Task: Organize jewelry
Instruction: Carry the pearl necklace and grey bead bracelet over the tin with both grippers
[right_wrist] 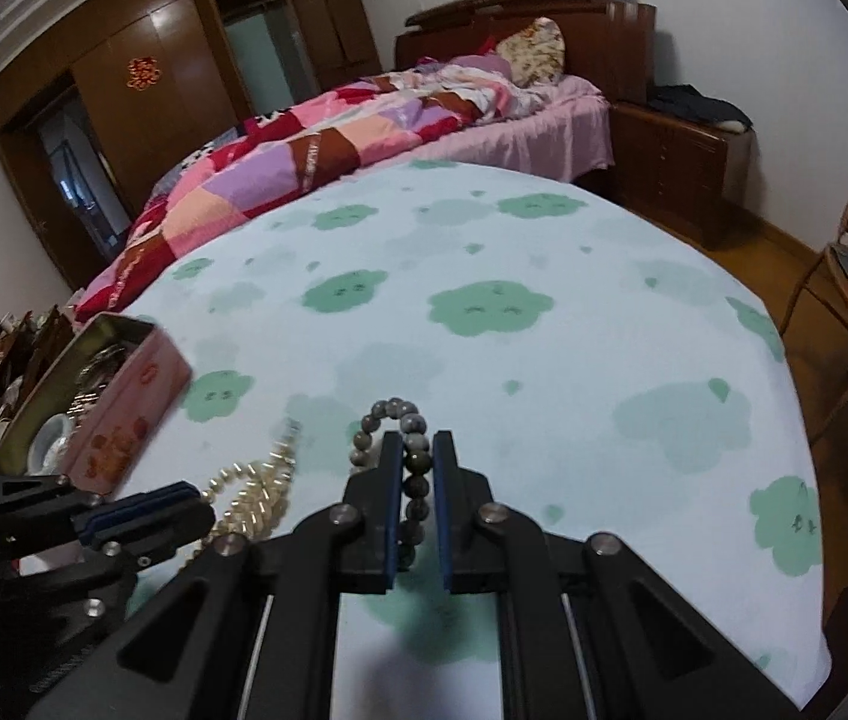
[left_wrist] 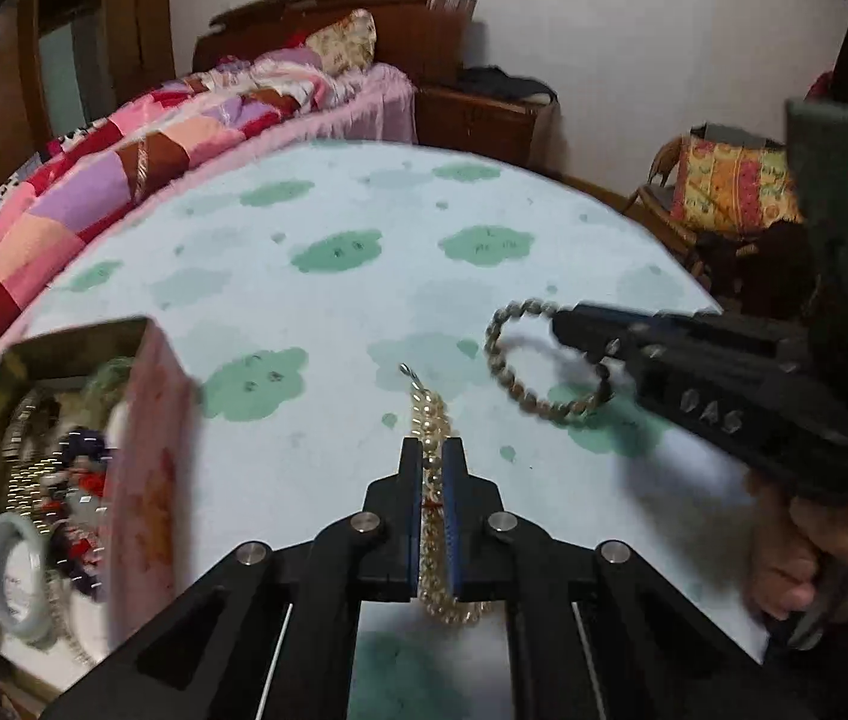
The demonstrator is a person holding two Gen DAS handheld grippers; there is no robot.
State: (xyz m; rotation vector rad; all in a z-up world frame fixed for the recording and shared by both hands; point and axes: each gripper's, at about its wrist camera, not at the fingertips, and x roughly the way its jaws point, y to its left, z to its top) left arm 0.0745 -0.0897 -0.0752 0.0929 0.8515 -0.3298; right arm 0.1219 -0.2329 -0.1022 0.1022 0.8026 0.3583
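Left gripper (left_wrist: 431,450) with fingers (left_wrist: 408,480) pinching a pearl bead strand (left_wrist: 431,414), part trailing ahead toward a small metal clasp, part looped beneath the jaws, over the near middle of the desk (left_wrist: 334,192) with its pale cloth of green cloud shapes. Right gripper (right_wrist: 415,441) with fingers (right_wrist: 389,468) pinching a grey-brown bead bracelet (right_wrist: 409,420), its ring hanging free above the cloth, just right of the pearls. At the desk's left edge, an open pink tin (left_wrist: 148,456) already crowded with jewelry, among it a pale jade bangle (left_wrist: 10,576). Beyond the far edge, a bed (right_wrist: 364,120) under a patchwork quilt.
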